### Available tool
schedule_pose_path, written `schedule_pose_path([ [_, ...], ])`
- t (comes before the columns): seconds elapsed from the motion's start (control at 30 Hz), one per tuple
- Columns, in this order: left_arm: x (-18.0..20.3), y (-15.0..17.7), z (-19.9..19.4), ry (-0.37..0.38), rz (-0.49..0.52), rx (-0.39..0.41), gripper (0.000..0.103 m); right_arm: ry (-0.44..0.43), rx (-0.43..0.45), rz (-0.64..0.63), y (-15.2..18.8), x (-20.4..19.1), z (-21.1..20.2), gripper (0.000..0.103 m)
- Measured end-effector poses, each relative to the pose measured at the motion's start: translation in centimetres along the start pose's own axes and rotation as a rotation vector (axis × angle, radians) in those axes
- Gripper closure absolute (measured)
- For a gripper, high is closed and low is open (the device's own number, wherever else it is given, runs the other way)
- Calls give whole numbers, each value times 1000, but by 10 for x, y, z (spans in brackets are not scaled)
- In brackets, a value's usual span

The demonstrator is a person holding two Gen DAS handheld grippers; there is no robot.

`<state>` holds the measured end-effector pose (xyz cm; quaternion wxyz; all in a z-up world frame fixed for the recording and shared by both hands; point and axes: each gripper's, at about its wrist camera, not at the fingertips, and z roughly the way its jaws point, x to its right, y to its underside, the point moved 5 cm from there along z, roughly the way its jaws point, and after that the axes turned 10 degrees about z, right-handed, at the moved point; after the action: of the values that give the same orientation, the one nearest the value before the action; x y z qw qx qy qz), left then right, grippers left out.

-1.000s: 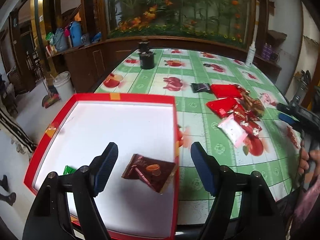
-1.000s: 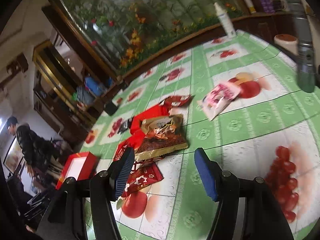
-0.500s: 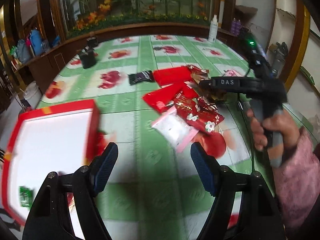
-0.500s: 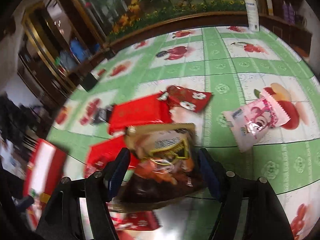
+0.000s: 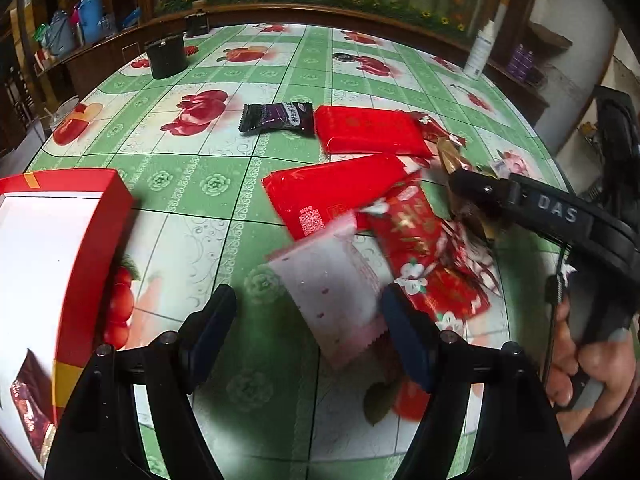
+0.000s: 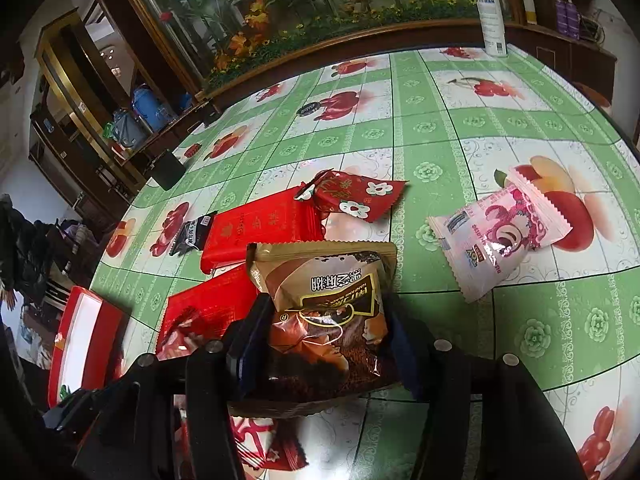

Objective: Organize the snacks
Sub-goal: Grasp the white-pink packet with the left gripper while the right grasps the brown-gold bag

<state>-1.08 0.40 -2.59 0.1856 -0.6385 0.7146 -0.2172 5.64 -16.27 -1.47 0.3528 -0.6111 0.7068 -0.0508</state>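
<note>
A pile of snack packets lies on the green fruit-print tablecloth. My left gripper [image 5: 310,322] is open, low over the cloth, with a white-and-pink packet [image 5: 332,288] lying between its fingers, untouched. A red box [image 5: 100,216] with a white inside stands to its left and holds a brown packet [image 5: 28,392]. My right gripper [image 6: 326,320] has its jaws closing on a brown-and-gold snack bag [image 6: 332,280], and the pads press its two sides. Around the bag lie two flat red packs [image 6: 260,232], a red flowered packet [image 6: 352,196], a black packet [image 6: 194,234] and a pink packet [image 6: 500,236].
A black container [image 5: 166,58] and a white spray bottle [image 5: 478,52] stand at the far side of the table. A person's hand [image 5: 580,360] holding the right gripper's handle fills the right edge of the left wrist view. Dark wooden cabinets ring the table.
My left gripper swung right from over the red box to the snack pile and sank over the white-and-pink packet. My right gripper closed in on the brown-and-gold bag and its jaws narrowed around it.
</note>
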Motion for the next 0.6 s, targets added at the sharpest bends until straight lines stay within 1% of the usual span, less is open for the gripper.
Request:
schedule_pose_path([
  [0.07, 0, -3, 5, -32, 4, 3, 25, -2, -3, 6, 0, 0, 0, 45],
  [0.13, 0, -5, 7, -51, 8, 3, 24, 0, -2, 4, -1, 1, 0, 45],
  [0.27, -4, -8, 9, -64, 16, 16, 24, 1, -2, 1, 0, 0, 0, 44],
  [0.33, -5, -6, 9, -74, 42, 34, 24, 1, -2, 0, 0, 0, 0, 44],
  [0.4, -7, -4, 8, -70, 60, 50, 26, 3, -2, -4, 1, 0, 0, 44],
  [0.47, -8, -2, 5, -66, 81, 66, 39, 10, -1, -16, 2, -3, 0, 43],
  [0.5, -7, -2, 4, -59, 93, 71, 43, 17, 0, -27, 3, -4, 0, 43],
  [0.57, -5, -2, 2, -46, 109, 78, 58, 32, 1, -55, 5, -8, 1, 42],
  [0.6, -4, -1, 1, -36, 116, 79, 61, 45, 3, -71, 6, -9, 1, 42],
])
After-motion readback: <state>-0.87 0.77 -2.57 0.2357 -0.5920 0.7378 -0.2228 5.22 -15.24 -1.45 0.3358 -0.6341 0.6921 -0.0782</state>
